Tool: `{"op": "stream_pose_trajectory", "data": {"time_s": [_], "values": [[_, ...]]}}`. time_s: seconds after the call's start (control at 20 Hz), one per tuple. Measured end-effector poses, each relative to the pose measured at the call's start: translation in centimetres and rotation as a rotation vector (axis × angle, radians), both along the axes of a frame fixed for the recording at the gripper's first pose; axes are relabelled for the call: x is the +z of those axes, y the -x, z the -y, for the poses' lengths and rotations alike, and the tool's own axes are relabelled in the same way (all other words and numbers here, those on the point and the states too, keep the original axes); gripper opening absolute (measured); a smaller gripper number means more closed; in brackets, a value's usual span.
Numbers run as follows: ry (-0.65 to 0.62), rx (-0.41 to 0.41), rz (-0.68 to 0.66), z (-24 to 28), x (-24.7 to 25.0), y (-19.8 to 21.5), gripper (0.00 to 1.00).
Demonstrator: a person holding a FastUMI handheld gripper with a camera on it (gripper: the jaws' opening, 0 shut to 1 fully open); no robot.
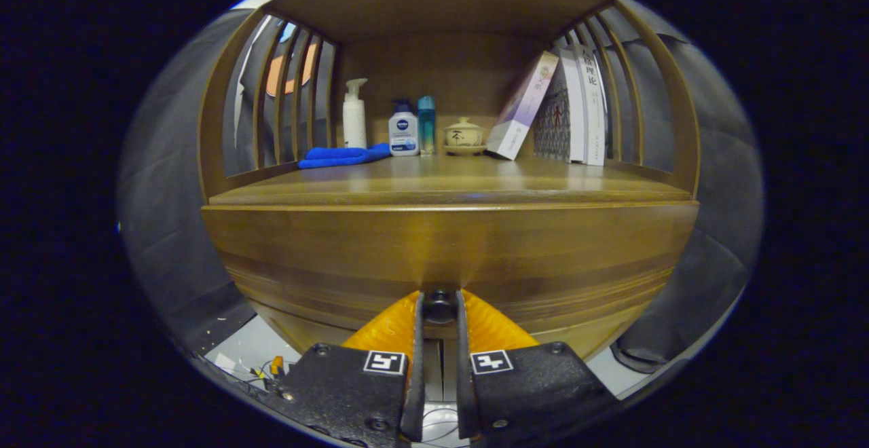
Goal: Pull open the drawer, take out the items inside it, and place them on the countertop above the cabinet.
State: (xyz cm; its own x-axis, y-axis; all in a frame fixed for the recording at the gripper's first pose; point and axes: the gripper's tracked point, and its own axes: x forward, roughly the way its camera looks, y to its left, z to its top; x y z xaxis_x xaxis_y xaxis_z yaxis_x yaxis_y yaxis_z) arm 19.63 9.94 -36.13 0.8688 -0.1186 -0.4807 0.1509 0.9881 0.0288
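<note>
A wooden cabinet fills the scene, its drawer front (448, 251) spanning the width just ahead of me. My gripper (440, 305) is shut on the small dark drawer knob (440, 307), with a finger pressed to each side of it. Above the drawer lies the wooden countertop (475, 180), under a shelf roof with slatted sides. Whatever the drawer holds is hidden behind its front.
At the back of the countertop stand a folded blue cloth (343, 156), a white pump bottle (354, 115), a white-and-blue bottle (403, 130), a slim teal bottle (426, 124), a small lidded ceramic pot (464, 136) and several leaning books (563, 108). The front half of the countertop is bare wood.
</note>
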Motion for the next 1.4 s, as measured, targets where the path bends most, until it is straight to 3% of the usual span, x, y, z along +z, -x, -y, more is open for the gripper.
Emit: {"op": "stream_pose_trajectory", "data": {"time_s": [0.45,1.4], "values": [[0.016,0.01,-0.012,-0.4,0.4,3.6,0.21],[-0.002,0.052,-0.053,-2.3,1.4,15.2,0.21]]}}
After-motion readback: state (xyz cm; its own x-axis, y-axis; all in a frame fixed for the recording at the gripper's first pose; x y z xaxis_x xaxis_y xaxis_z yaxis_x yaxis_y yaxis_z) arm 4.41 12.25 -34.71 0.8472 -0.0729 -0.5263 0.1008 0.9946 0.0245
